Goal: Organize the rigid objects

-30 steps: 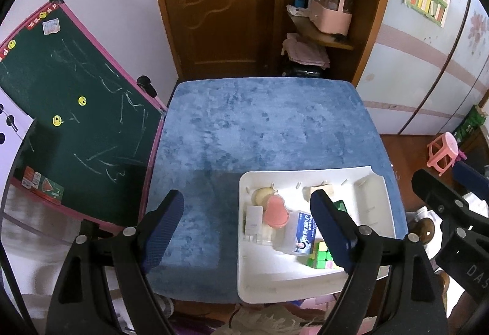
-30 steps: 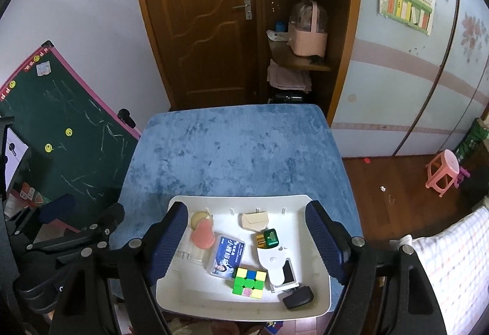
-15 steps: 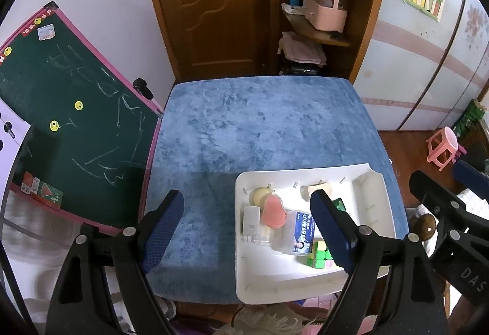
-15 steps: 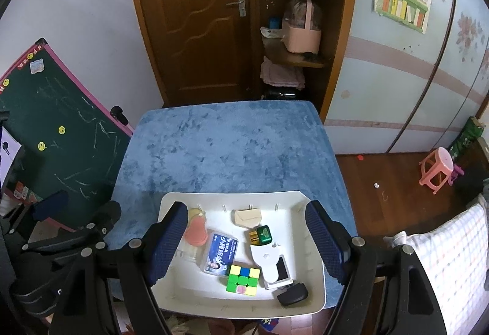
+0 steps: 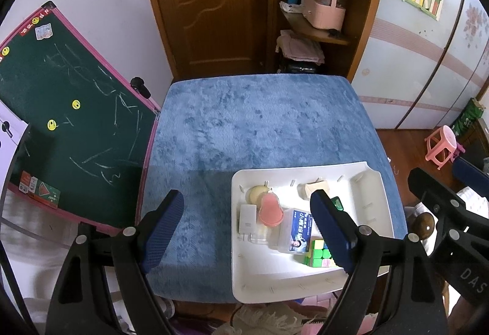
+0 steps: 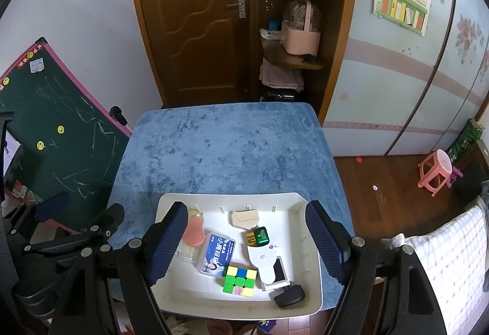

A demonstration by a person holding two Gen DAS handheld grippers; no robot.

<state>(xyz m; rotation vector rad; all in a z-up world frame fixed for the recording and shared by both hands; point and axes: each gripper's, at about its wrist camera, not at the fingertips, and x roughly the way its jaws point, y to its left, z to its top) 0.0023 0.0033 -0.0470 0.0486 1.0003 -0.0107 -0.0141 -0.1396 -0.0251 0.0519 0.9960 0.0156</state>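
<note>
A white tray (image 6: 308, 283) sits at the near edge of a blue-covered table (image 6: 226, 148). In it lie a Rubik's cube (image 6: 239, 281), a blue-labelled clear box (image 6: 217, 254), a pink-lidded item (image 6: 194, 232), a beige box (image 6: 244, 219), a small green box (image 6: 259, 236), a white device (image 6: 267, 258) and a black item (image 6: 289, 295). My right gripper (image 6: 247, 246) is open and empty, high above the tray. My left gripper (image 5: 247, 231) is open and empty, above the tray's left edge (image 5: 237, 243); the cube (image 5: 318, 252) shows partly behind its right finger.
A green chalkboard (image 5: 61, 108) leans at the table's left side. A wooden door (image 6: 195, 20) and corner shelf with a pink basket (image 6: 301, 38) stand behind the table. A pink stool (image 6: 434, 171) is on the floor at right. A checked cloth (image 6: 443, 267) lies near right.
Both grippers have risen and drawn back slightly, so the table and tray look smaller and lower. The objects in the tray have not moved.
</note>
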